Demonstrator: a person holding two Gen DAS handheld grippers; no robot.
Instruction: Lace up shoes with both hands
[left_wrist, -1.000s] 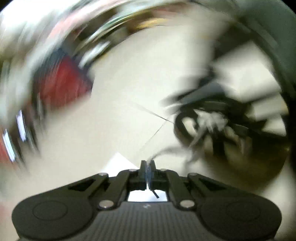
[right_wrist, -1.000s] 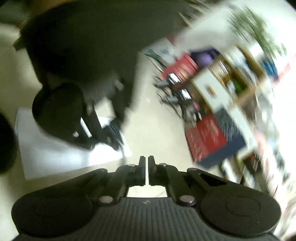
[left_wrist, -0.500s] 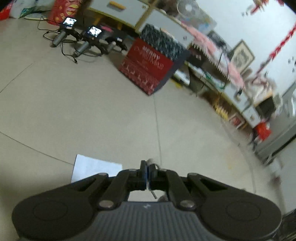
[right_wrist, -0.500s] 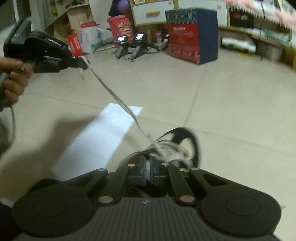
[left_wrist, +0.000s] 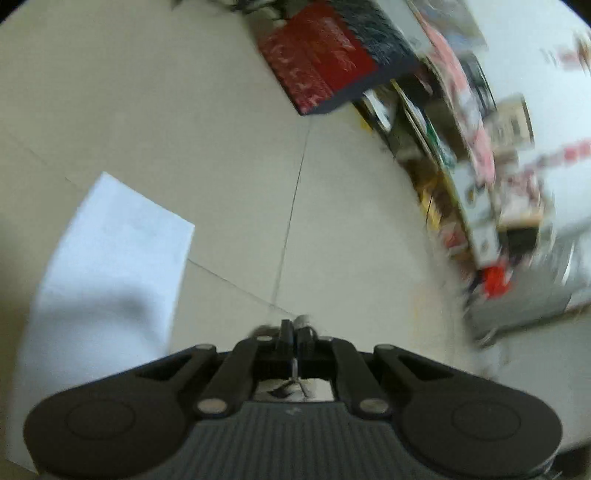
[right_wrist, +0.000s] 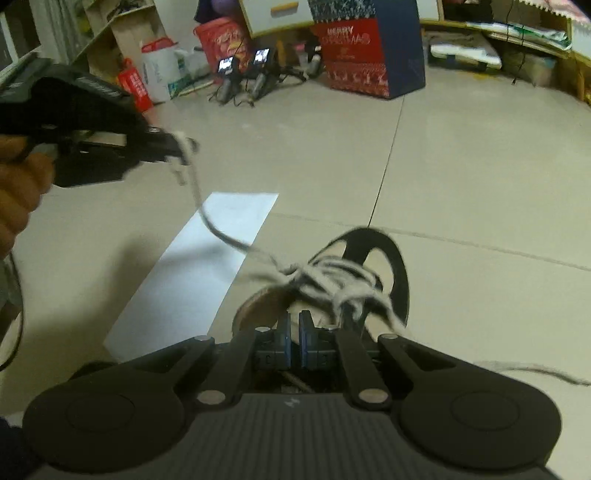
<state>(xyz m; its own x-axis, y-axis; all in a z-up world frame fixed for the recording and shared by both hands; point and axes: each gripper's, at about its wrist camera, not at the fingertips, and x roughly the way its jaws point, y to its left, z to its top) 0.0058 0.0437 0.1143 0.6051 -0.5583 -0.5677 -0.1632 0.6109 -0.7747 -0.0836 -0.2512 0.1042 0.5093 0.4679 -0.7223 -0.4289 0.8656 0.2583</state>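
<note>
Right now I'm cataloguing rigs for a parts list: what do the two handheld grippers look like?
Both look alike: matte black, a ribbed grey-black body, two round discs at the sides, angled linkage arms with silver rivets. The right gripper has blue pads. The left gripper, seen from the right wrist, has white lettering on top, too blurred to read; a dark cable hangs below the hand.

Left gripper (right_wrist: 181, 147) grips lace (right_wrist: 207, 218) above shoe (right_wrist: 384, 258).

Beige tiled floor (right_wrist: 461, 155), red-and-navy Christmas box (right_wrist: 365, 48), cluttered shelves (right_wrist: 110, 40) along walls
</note>
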